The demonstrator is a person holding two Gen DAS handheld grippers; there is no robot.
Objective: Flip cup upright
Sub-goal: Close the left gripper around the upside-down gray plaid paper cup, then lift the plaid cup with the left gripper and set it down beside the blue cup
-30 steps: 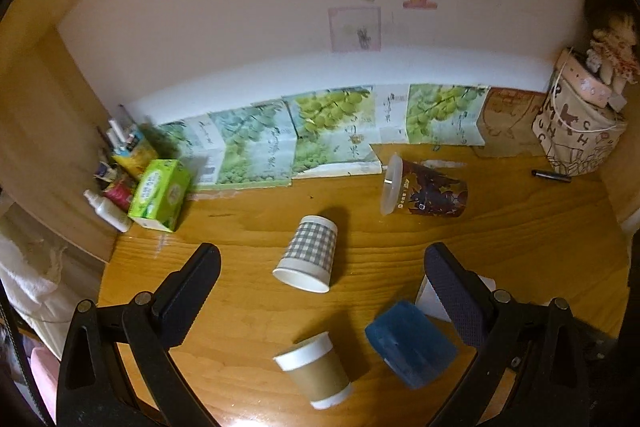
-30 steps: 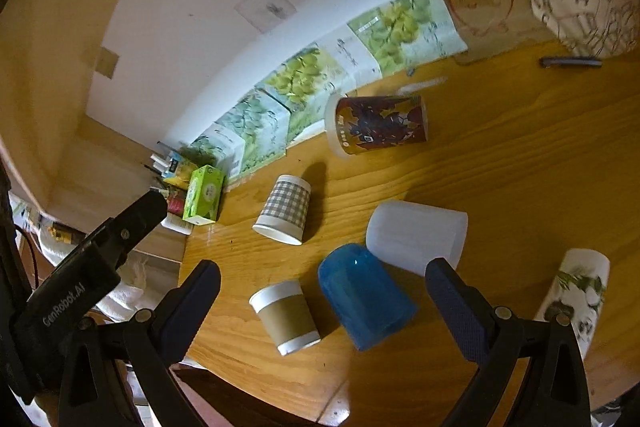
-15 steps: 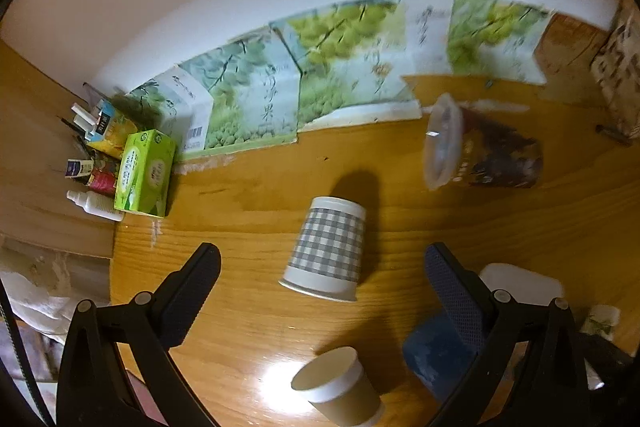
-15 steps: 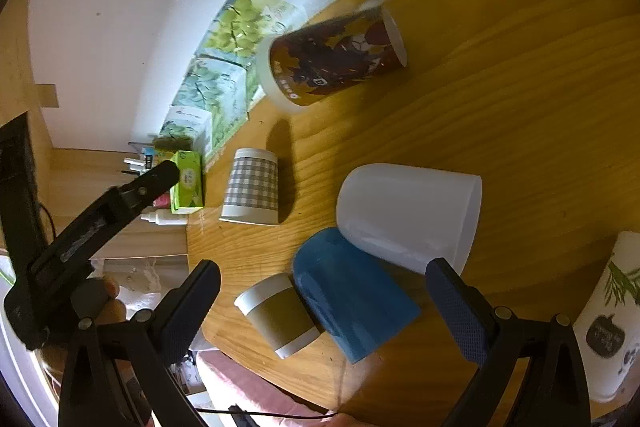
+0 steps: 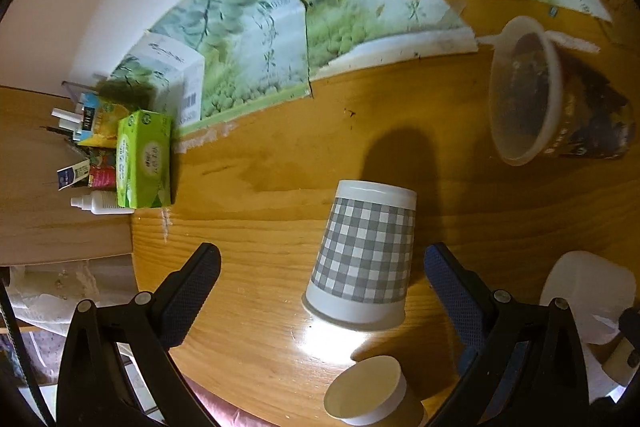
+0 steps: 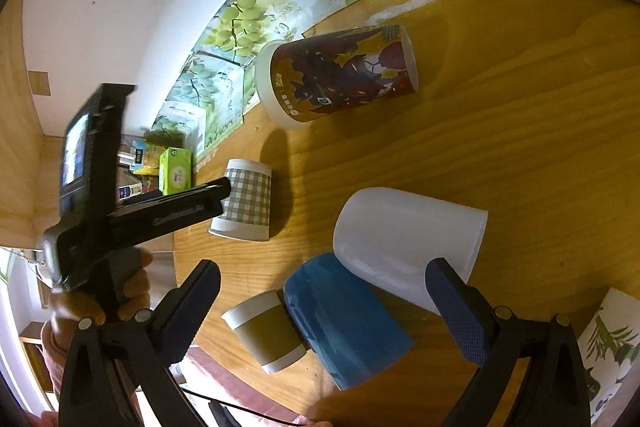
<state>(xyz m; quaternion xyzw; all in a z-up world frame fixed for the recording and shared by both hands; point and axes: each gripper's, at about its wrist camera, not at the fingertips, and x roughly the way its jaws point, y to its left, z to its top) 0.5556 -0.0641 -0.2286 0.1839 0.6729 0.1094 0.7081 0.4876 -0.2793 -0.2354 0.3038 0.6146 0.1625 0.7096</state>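
Left tool [image 5: 320,267] spread wide, checked cup [image 5: 364,255] between its fingers, untouched, mouth-down on the surface [image 5: 260,211]. Right tool [image 6: 322,283] also spread, over blue cup [image 6: 344,319] and white cup [image 6: 408,239], both on their sides. Brown cup [image 5: 372,395] cut off at frame bottom. Printed cup [image 6: 340,79] lies sideways.

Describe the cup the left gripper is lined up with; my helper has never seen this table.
On the wooden table, between the green tissue box and the dark printed cup, a paper cup stands mouth down. It alone has grey-and-white checks.
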